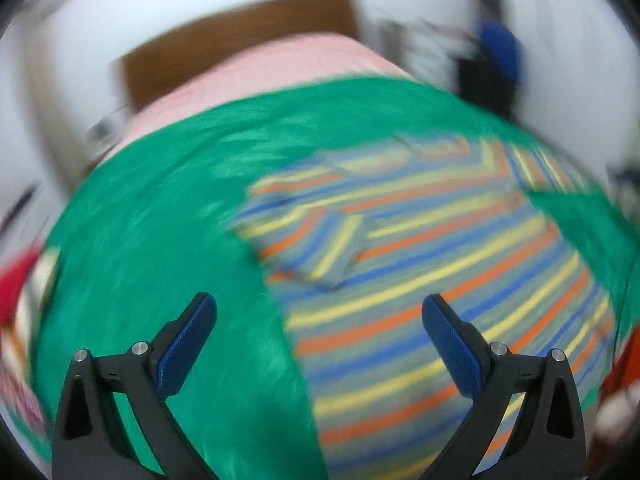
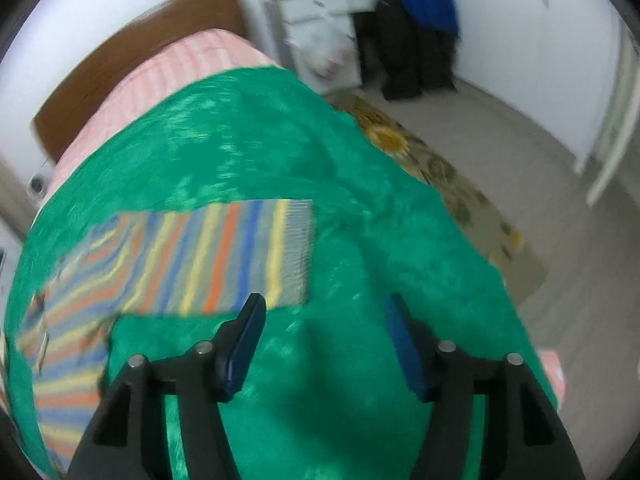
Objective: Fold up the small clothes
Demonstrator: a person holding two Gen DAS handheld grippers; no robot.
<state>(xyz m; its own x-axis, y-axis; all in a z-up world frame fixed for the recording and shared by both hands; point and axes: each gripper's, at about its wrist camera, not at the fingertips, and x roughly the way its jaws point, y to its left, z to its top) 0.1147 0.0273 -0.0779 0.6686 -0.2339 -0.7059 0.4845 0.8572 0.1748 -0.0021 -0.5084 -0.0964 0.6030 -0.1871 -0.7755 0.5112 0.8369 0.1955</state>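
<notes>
A small striped shirt [image 1: 420,264], grey with orange, yellow and blue stripes, lies flat on a green blanket [image 1: 160,248]. One sleeve is folded in over its body. In the right wrist view the shirt [image 2: 192,260] lies to the left, its ribbed hem toward the middle. My left gripper [image 1: 320,308] is open and empty above the shirt's left edge. My right gripper [image 2: 324,304] is open and empty above the green blanket [image 2: 340,208], just right of the shirt's hem. Both views are motion-blurred.
The blanket covers a bed with a pink striped sheet [image 2: 168,76] and a brown headboard [image 2: 132,48]. Right of the bed are a patterned rug [image 2: 448,184], grey floor, a white cabinet [image 2: 320,32] and dark and blue clothes [image 2: 416,28].
</notes>
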